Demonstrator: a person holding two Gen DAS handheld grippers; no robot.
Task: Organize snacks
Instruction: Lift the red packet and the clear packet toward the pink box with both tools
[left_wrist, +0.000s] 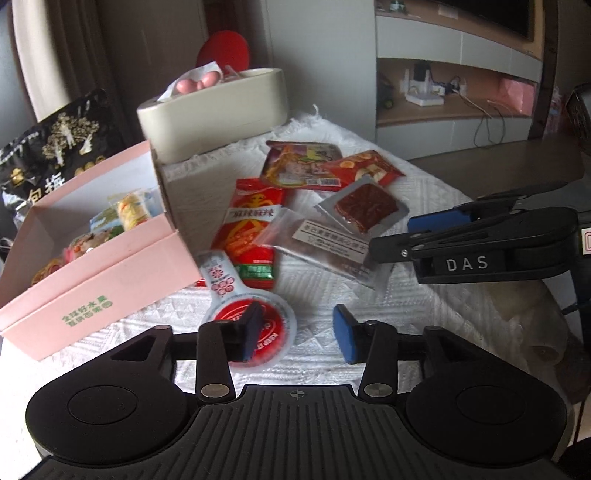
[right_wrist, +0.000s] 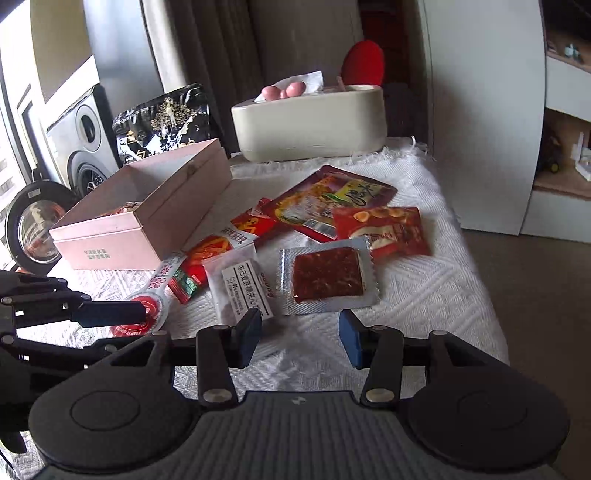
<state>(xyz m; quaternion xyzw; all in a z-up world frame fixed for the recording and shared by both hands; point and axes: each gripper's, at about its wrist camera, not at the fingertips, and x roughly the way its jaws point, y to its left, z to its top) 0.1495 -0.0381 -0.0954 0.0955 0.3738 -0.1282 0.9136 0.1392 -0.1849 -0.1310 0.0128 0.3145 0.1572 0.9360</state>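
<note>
Several snack packets lie loose on a white cloth (left_wrist: 424, 295). A round red-and-white sachet (left_wrist: 273, 332) lies under my open left gripper (left_wrist: 301, 332); it also shows in the right wrist view (right_wrist: 147, 314). Beyond it lie a red spicy packet (left_wrist: 255, 229), a clear cookie packet (right_wrist: 240, 288), a silver packet with a dark square (right_wrist: 328, 277) and two red bags (right_wrist: 384, 229) (right_wrist: 325, 203). The open pink box (left_wrist: 107, 273) holds several snacks at the left. My right gripper (right_wrist: 301, 336) is open and empty, just short of the cookie and silver packets.
A beige tissue box (right_wrist: 310, 122) stands at the back of the cloth. A black patterned bag (left_wrist: 55, 147) stands behind the pink box. The cloth's right edge drops to a brown floor (right_wrist: 535, 295). Shelves stand at the right.
</note>
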